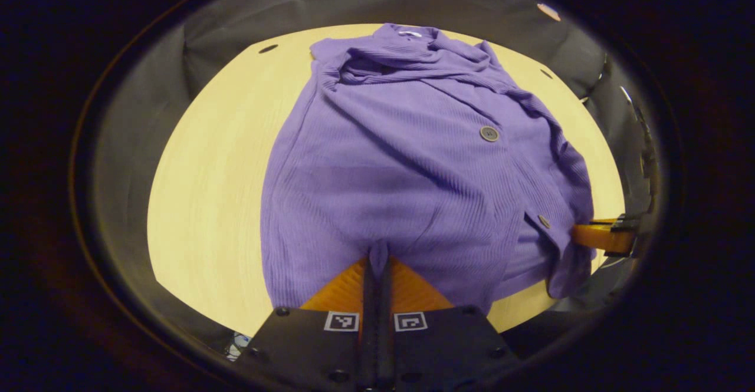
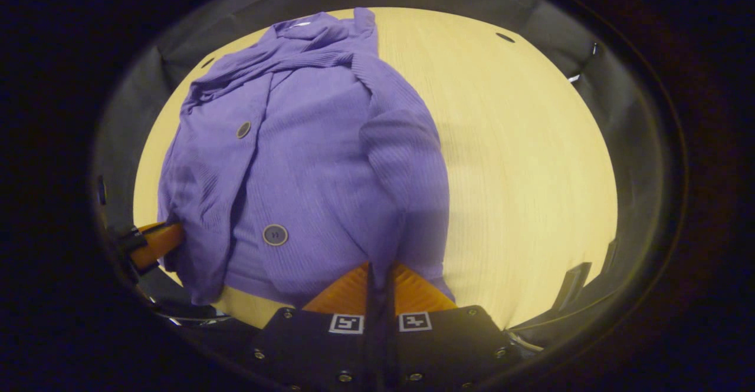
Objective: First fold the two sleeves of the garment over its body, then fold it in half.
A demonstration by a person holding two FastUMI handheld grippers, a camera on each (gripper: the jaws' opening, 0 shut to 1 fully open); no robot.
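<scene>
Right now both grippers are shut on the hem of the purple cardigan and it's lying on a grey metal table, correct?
Not quite: the table is light wood, not grey metal, as the right gripper view shows. The rest holds: the left gripper and right gripper are each shut on the near edge of the purple cardigan.

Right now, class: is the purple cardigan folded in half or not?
Not yet: the cardigan lies full length, collar far, hem pinched by both hand-held grippers.

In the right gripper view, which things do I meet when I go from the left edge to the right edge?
Left gripper → purple garment → bare wooden table.
</scene>
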